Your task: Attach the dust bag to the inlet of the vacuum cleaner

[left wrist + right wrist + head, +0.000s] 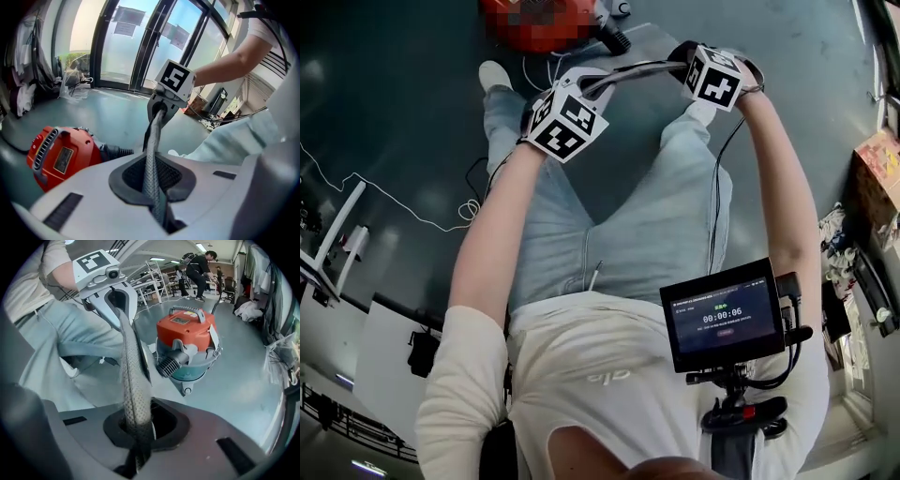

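Observation:
The dust bag (639, 67) is a grey textured fabric strip stretched taut between my two grippers, above the person's knees. My left gripper (598, 86) is shut on one end of the dust bag (152, 164). My right gripper (680, 64) is shut on the other end of the dust bag (133, 385). In each gripper view the other gripper faces the camera: the right gripper (159, 107) and the left gripper (117, 303). The red vacuum cleaner (187, 341) stands on the floor just beyond, its ribbed inlet (168, 364) facing the grippers. The vacuum cleaner (61, 157) also shows low on the left, and the vacuum cleaner (546, 21) at the top edge.
A white cable (394, 199) trails over the dark floor at the left. A small monitor (727, 319) hangs at the person's chest. Tall glass doors (136, 42) stand behind. A person (201, 266) bends over far back, near desks, and clothes (248, 310) lie at the right.

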`<state>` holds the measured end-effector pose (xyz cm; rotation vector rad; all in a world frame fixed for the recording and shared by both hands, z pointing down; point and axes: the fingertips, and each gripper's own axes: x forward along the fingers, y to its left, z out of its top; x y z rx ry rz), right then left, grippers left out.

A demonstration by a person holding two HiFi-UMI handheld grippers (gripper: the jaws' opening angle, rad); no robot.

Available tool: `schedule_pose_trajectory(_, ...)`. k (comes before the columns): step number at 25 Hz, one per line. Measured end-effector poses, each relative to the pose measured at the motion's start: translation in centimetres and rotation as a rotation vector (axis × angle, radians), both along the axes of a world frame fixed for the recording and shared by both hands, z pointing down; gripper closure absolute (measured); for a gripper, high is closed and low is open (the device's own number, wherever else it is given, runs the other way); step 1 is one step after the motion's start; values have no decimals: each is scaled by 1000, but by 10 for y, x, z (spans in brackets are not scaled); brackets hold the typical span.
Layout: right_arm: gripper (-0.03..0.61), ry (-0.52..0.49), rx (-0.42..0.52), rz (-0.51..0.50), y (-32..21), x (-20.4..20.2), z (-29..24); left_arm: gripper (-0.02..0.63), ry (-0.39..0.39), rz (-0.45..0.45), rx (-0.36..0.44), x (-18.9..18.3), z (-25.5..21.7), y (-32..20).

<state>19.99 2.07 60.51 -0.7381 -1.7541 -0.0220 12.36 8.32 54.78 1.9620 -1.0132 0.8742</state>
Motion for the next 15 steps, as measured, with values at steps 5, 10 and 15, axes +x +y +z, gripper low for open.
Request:
schedule_pose_trajectory(5,561,-25,79,-24,-1,-22,77,597,-42,-31,24,-15,75,11)
schedule_pose_trajectory(10,561,-86,203,-74,-5,-43,114,597,-115,-43,69,-22,111,16)
schedule_pose_trajectory(15,561,-97,230,-58,-13,-56,117,597,-105,-43,60,-16,114,14)
